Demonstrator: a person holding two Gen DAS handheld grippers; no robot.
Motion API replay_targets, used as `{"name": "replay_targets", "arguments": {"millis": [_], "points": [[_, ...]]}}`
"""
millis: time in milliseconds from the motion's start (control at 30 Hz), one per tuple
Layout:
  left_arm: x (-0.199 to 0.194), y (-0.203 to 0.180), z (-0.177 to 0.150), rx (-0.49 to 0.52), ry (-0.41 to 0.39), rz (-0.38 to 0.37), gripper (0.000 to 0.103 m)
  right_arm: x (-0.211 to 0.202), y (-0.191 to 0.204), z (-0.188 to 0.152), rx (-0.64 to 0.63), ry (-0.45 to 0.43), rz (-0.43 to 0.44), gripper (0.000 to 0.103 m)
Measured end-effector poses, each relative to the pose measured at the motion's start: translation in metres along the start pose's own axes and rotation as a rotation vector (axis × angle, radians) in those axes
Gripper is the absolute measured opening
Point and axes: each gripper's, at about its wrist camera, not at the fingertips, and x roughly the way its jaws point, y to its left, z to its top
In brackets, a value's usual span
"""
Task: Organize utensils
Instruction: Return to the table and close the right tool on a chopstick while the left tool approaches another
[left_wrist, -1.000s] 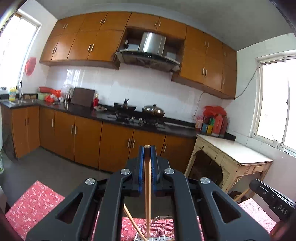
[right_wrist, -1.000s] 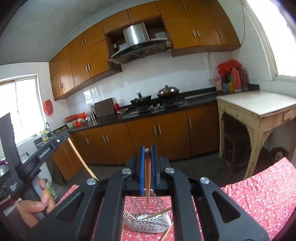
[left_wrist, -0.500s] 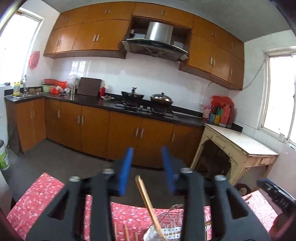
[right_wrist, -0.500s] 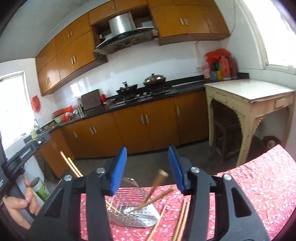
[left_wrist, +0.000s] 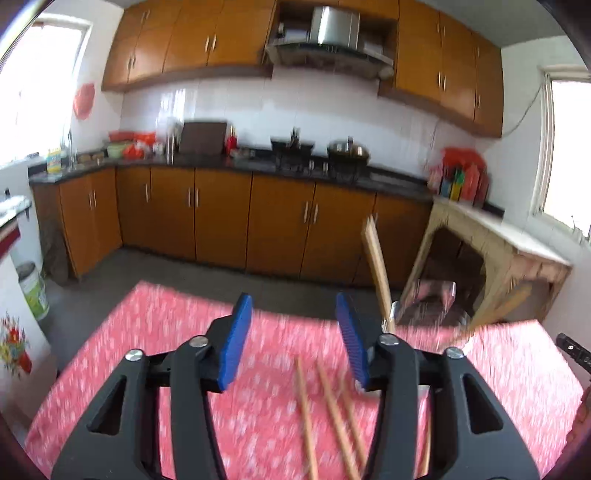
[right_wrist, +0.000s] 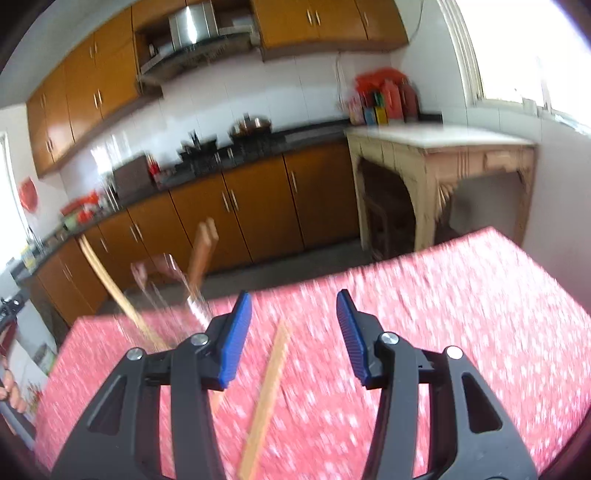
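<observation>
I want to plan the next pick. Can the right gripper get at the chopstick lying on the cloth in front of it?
Probably yes: the right gripper has open, empty jaws, and the chopstick lies bare on the cloth just ahead, nothing over it.

Loose chopsticks (left_wrist: 334, 413) clutter tablecloth (left_wrist: 155, 332); wire basket (left_wrist: 428, 310) blocks beyond.

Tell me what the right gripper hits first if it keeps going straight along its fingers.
Likely the loose chopstick lying on the red tablecloth, which sits between the open right gripper. Motion blur leaves depth uncertain; the cloth itself may come first.
</observation>
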Motion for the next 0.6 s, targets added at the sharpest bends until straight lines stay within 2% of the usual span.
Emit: {"name": "replay_targets", "arguments": {"millis": [200,300,433,600], "points": [[0.006,0.009,-0.086,0.061,0.177,0.007,0.055,0.037,0.016,-0.090,-0.064,0.236,0.068,0.023],[0.009,0.009,-0.115,0.078,0.243,0.006,0.055,0.050,0.026,-0.117,-0.071,0.300,0.092,0.021],[0.012,0.007,-0.137,0.101,0.289,0.002,0.055,0.058,0.034,-0.131,-0.064,0.325,0.094,0.021],[0.013,0.001,-0.143,0.112,0.300,-0.014,0.055,0.068,0.048,-0.129,-0.097,0.321,0.073,0.020]]}}
